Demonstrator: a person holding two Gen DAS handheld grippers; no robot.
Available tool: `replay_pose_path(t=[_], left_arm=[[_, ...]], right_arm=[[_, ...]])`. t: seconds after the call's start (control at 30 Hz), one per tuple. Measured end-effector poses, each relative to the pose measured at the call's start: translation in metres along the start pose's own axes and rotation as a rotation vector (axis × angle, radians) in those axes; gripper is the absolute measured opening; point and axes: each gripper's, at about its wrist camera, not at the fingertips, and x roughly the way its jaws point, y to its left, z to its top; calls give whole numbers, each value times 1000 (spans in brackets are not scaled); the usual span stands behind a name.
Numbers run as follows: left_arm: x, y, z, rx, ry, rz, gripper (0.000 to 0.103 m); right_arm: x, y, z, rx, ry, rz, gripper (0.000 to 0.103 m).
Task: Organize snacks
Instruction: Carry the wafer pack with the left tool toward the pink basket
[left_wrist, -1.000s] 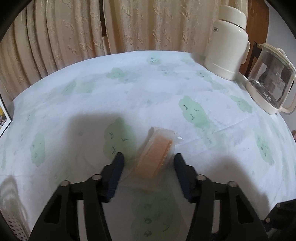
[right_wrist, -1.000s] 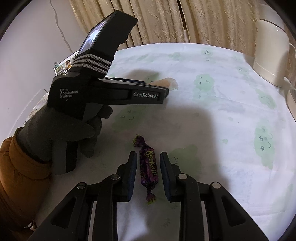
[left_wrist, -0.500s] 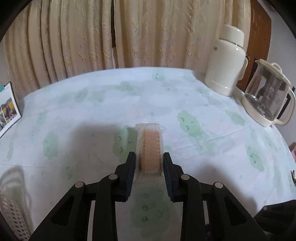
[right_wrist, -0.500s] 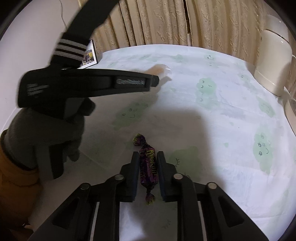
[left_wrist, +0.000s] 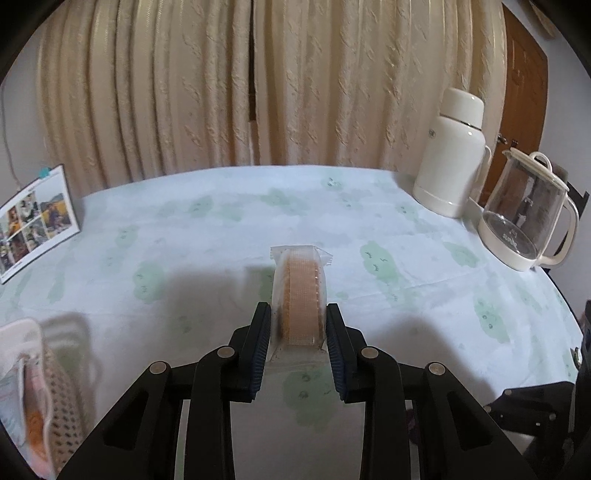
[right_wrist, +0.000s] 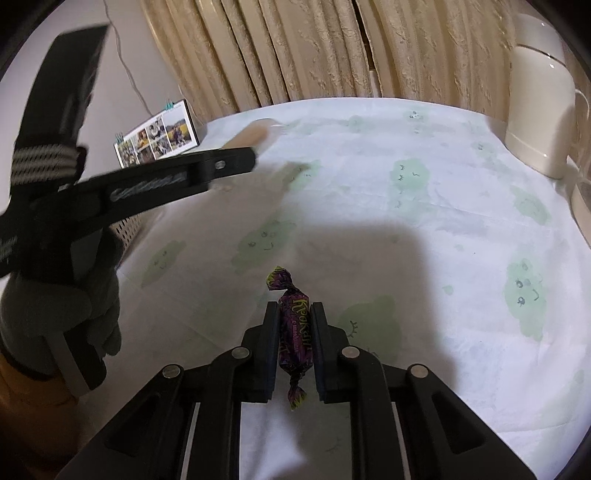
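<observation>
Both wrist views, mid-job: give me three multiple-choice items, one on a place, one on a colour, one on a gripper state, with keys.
1. Where does the photo calendar stand in the left wrist view?
A. at the table's left edge
B. beside the glass kettle
C. in the basket

2. What colour is the wrapper of the candy?
A. red
B. purple
C. white

3. What is the left gripper doing?
A. open over bare cloth
B. shut on the wafer packet
C. shut on the thermos

Key: 1 A, the calendar leans at the far left, opposite the glass kettle. 2 B, dark purple with yellow lettering, clamped in the right gripper. 3 B, both jaws press the sides of the wafer packet.
</observation>
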Motion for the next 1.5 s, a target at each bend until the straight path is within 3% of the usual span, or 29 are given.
replay_pose_path(t=[0.4,1.03,1.5], left_arm=[[-44,28,-8,-47,-76,110,31],[-86,61,-24,-89,-141,217,31],[-115,118,-44,-190,-173,319,31]], right_arm=[[-2,-5,3,32,-19,48,15],[0,-7,1,62,-38,31,15],[-2,-7,-3,81,-54,-2,15]])
